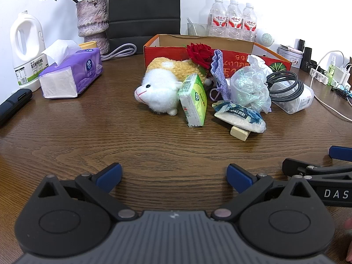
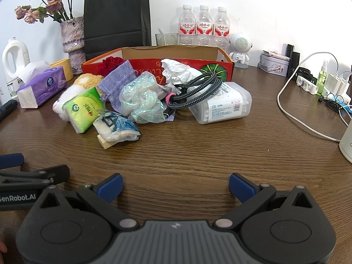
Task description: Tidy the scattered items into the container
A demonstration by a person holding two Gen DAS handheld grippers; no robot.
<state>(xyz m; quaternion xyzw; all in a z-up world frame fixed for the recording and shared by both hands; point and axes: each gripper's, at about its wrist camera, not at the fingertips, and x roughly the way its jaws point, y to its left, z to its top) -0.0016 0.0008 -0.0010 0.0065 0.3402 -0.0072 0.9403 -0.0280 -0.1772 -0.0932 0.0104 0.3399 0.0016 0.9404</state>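
Note:
A red cardboard box (image 1: 259, 44) (image 2: 222, 54) stands open at the back of the wooden table. Before it lies a pile: a white and tan plush toy (image 1: 160, 90) (image 2: 83, 81), a green tissue pack (image 1: 193, 101) (image 2: 82, 110), a red rose (image 1: 200, 54), a purple pouch (image 2: 118, 81), a crumpled clear bag (image 1: 248, 88) (image 2: 140, 99), a blue snack wrapper (image 1: 239, 114) (image 2: 116, 127), a coiled braided cable (image 2: 195, 90) on a clear plastic tub (image 2: 222, 107). My left gripper (image 1: 173, 179) and right gripper (image 2: 176, 187) are both open and empty, well short of the pile.
A purple tissue box (image 1: 70, 74), a white jug (image 1: 26, 50), a vase of dried flowers (image 1: 92, 24) and a black bag (image 2: 116, 17) stand at the left and back. Water bottles (image 2: 202, 26), a tin, chargers and a white cable (image 2: 292, 110) sit at the right.

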